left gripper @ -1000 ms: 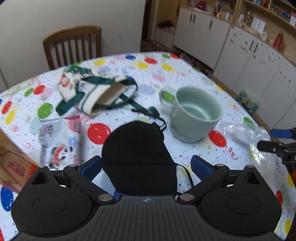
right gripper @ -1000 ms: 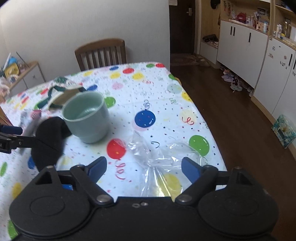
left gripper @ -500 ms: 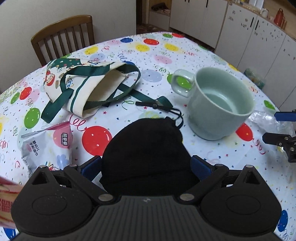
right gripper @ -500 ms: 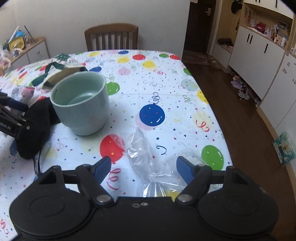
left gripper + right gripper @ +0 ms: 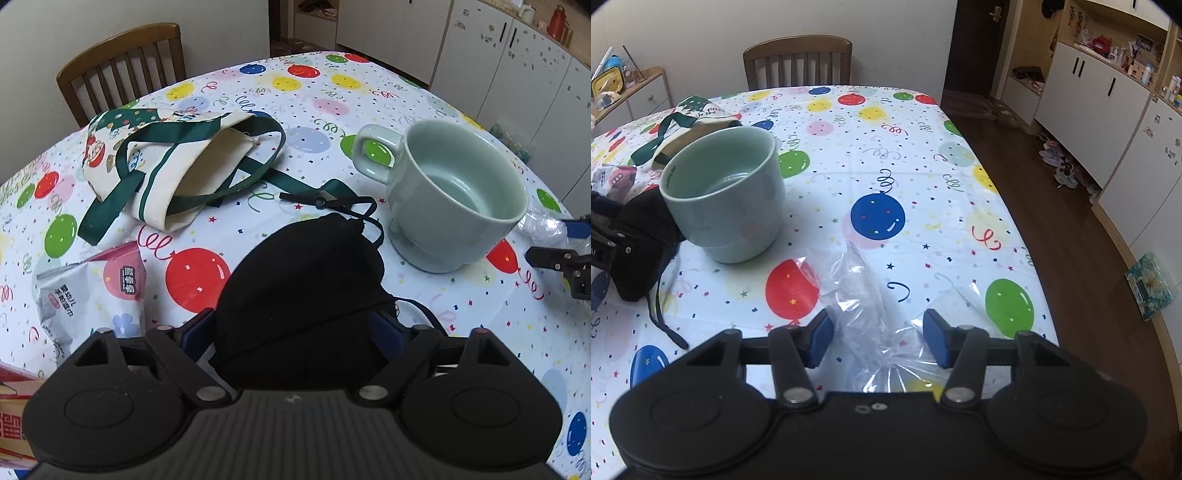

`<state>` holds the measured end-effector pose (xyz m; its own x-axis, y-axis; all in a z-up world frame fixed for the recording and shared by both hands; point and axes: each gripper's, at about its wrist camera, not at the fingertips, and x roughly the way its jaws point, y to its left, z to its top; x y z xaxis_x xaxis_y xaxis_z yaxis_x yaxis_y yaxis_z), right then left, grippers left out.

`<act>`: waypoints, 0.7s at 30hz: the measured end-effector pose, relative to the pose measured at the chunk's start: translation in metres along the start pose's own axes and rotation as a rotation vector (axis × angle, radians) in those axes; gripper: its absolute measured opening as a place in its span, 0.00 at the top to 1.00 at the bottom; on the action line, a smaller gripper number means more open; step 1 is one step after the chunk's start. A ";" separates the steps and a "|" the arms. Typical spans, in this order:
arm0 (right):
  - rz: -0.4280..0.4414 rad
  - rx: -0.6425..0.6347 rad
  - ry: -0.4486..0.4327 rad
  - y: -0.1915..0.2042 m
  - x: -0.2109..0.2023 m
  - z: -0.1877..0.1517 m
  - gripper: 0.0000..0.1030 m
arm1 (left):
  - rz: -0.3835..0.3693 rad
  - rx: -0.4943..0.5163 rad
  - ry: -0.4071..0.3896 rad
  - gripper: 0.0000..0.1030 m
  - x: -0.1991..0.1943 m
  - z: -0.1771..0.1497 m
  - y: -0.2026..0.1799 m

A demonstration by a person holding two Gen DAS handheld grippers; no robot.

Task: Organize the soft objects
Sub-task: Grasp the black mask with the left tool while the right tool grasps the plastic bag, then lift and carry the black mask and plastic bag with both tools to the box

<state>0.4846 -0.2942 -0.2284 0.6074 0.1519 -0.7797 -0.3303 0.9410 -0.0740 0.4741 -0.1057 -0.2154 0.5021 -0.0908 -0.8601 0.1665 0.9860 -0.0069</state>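
Note:
A black drawstring pouch (image 5: 303, 284) lies on the balloon-print tablecloth between the fingers of my left gripper (image 5: 295, 332). The blue pads press its sides, so the gripper is shut on it. The pouch also shows at the left of the right wrist view (image 5: 639, 236). A crumpled clear plastic bag (image 5: 864, 295) lies between the fingers of my right gripper (image 5: 879, 341), which are open and stand apart from it on either side. A cream tote bag with green straps (image 5: 173, 162) lies open at the far left.
A pale green mug (image 5: 454, 199) stands between the pouch and the plastic bag. A snack packet (image 5: 88, 291) lies at the left, a cardboard box (image 5: 11, 413) at the near left corner. A wooden chair (image 5: 798, 61) stands behind the table. The table edge (image 5: 1015, 221) drops off on the right.
My left gripper has closed in on the black pouch and moved forward and lower. My right gripper has narrowed around the plastic bag and come closer to the mug.

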 end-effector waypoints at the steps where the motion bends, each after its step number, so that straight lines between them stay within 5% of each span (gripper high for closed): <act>1: -0.001 0.000 -0.001 0.000 0.000 0.000 0.51 | 0.001 -0.003 -0.003 0.28 -0.001 0.000 0.000; 3: -0.003 -0.001 -0.004 0.002 -0.001 -0.002 0.54 | -0.004 0.002 -0.011 0.45 -0.004 0.000 -0.001; 8: -0.020 -0.022 -0.009 0.008 -0.004 -0.003 0.72 | -0.007 -0.006 -0.025 0.66 -0.010 -0.001 -0.006; 21: 0.039 0.067 -0.040 0.011 -0.050 -0.012 0.76 | -0.037 -0.038 -0.073 0.72 -0.036 -0.015 -0.002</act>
<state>0.4419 -0.2951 -0.1977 0.6234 0.1998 -0.7560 -0.3062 0.9520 -0.0009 0.4429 -0.1026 -0.1923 0.5572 -0.1360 -0.8192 0.1548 0.9862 -0.0584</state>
